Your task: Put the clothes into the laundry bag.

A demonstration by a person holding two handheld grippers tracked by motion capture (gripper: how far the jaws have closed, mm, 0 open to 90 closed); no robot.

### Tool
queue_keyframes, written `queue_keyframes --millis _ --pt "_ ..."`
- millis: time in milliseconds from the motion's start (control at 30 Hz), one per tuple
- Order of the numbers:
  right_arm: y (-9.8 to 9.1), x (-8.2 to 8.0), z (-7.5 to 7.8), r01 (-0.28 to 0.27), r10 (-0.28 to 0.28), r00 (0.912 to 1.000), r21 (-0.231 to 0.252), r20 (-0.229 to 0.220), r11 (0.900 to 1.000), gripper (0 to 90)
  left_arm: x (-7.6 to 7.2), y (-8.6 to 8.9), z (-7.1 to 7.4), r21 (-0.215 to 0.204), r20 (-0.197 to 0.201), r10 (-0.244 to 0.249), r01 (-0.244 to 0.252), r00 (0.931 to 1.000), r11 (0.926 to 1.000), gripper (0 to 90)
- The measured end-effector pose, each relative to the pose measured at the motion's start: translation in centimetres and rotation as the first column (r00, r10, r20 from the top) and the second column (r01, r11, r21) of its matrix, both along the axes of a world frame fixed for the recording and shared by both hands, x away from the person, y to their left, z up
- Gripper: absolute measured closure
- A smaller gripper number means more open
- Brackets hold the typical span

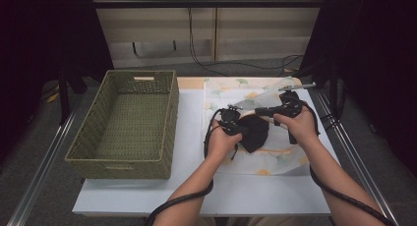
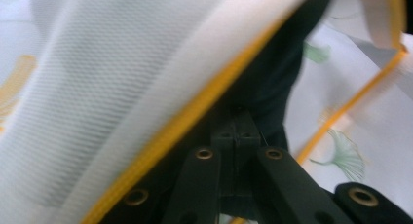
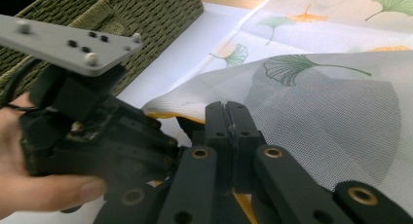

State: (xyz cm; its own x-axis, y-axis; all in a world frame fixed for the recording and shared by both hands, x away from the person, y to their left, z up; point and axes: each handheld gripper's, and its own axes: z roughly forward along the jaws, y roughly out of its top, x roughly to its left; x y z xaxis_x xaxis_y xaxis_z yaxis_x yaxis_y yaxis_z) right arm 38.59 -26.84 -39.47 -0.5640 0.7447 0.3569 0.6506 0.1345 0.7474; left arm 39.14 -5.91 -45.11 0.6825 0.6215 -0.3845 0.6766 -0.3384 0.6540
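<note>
Nearest, on the white table (image 1: 147, 196), two forearms reaching in from the bottom edge. Left gripper (image 1: 231, 119) clenched on the yellow-trimmed edge of a mesh laundry bag (image 1: 255, 96), that edge lifted just above the jaws in the left gripper view (image 2: 146, 87). Right gripper (image 1: 275, 110) likewise clamped tight on the same bag's edge, jaws pressed together with mesh pinched between (image 3: 229, 124). Between and just under both grippers, a dark garment (image 1: 255, 132), seen through the mesh as a grey shadow (image 3: 331, 121). Beneath, a ginkgo-leaf printed cloth (image 1: 275, 162) spread flat. Farther left, well apart, a woven green basket (image 1: 169, 118).
</note>
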Motion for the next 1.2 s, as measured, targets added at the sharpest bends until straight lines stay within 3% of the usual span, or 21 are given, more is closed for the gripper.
queue_keyframes --millis 200,433,567,633,667,733,767,900,1200 --pt "-0.3 0.2 -0.5 0.022 -0.022 0.9998 -0.011 0.004 0.9997 89.8 -1.1 -0.6 0.3 -0.007 -0.017 -0.057 0.057 0.9982 0.9984 90.0" --pt "-0.6 0.7 -1.0 0.051 -0.051 0.9987 -0.006 -0.004 0.9987 89.8 -2.1 -1.4 -0.7 -0.012 -0.053 -0.111 0.111 0.9923 0.9938 90.0" --pt "-0.7 0.7 -1.1 0.048 -0.048 0.9988 -0.005 -0.005 0.9988 89.7 -2.3 -1.5 -1.2 -0.006 -0.071 -0.129 0.129 0.9891 0.9916 90.0" --pt "-0.7 0.6 -1.0 0.05 -0.05 0.9987 -0.005 -0.004 0.9987 89.7 -2.6 -1.8 -1.5 -0.02 -0.085 -0.115 0.114 0.9897 0.9933 90.0" --pt "-0.7 0.6 -1.1 0.048 -0.048 0.9988 -0.004 -0.003 0.9988 89.7 -2.6 -1.6 -1.6 0.0 -0.08 -0.14 0.141 0.9869 0.9901 90.0" --pt "-0.8 0.6 -1.1 0.052 -0.052 0.9986 0.003 -0.005 0.9986 89.7 -2.8 -1.8 -1.8 -0.005 -0.09 -0.131 0.131 0.9873 0.9914 90.0" --pt "-0.8 0.6 -1.2 0.052 -0.052 0.9986 0.005 -0.008 0.9986 89.7 -2.7 -1.7 -1.9 0.006 -0.088 -0.148 0.149 0.9851 0.9888 90.0" --pt "-0.7 0.6 -1.2 0.051 -0.05 0.9987 0.005 -0.007 0.9987 89.7 -2.5 -1.8 -2.2 0.016 -0.092 -0.146 0.148 0.985 0.9888 90.0" --pt "-0.7 0.5 -1.3 0.048 -0.048 0.9987 0.003 -0.016 0.9989 89.7 -1.7 -1.8 -2.6 0.012 -0.064 -0.062 0.063 0.996 0.998 90.0"
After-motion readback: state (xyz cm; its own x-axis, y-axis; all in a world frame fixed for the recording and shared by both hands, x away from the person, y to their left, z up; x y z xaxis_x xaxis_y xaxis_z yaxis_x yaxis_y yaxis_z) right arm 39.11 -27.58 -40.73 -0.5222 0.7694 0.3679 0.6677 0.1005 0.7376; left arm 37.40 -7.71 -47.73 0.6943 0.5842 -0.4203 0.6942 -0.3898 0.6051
